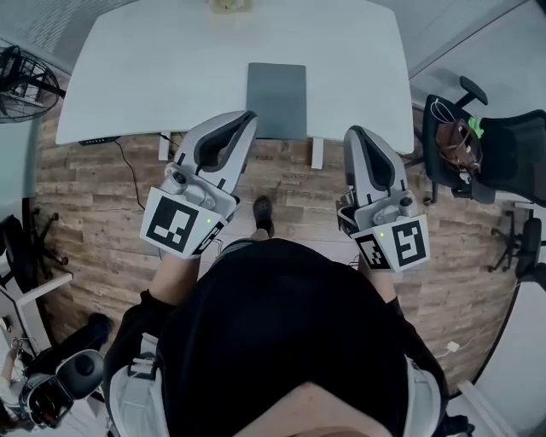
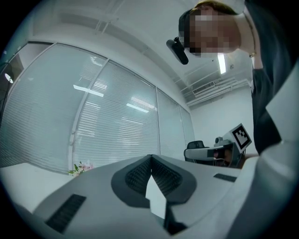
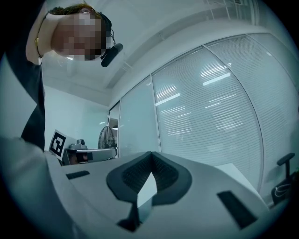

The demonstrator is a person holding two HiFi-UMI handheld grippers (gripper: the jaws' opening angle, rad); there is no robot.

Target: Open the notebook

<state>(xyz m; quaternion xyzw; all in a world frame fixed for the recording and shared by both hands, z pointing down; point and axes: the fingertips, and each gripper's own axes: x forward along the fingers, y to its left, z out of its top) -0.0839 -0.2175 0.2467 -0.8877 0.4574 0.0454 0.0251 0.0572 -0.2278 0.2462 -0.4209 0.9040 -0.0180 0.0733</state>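
Note:
A closed grey notebook (image 1: 276, 100) lies flat on the white table (image 1: 153, 60), close to its near edge. My left gripper (image 1: 249, 117) is held over the wooden floor just left of the notebook, its tip at the table's edge. Its jaws meet with nothing between them, as the left gripper view (image 2: 151, 158) shows. My right gripper (image 1: 353, 133) hangs to the right of the notebook, a little short of the table edge. In the right gripper view (image 3: 151, 154) its jaws also touch and hold nothing. Both grippers point roughly level toward the window blinds.
A floor fan (image 1: 21, 81) stands at the left of the table. A black office chair (image 1: 490, 149) with a bag on it is at the right. A cable (image 1: 132, 175) runs across the wooden floor. A small plant (image 1: 227, 5) sits at the table's far edge.

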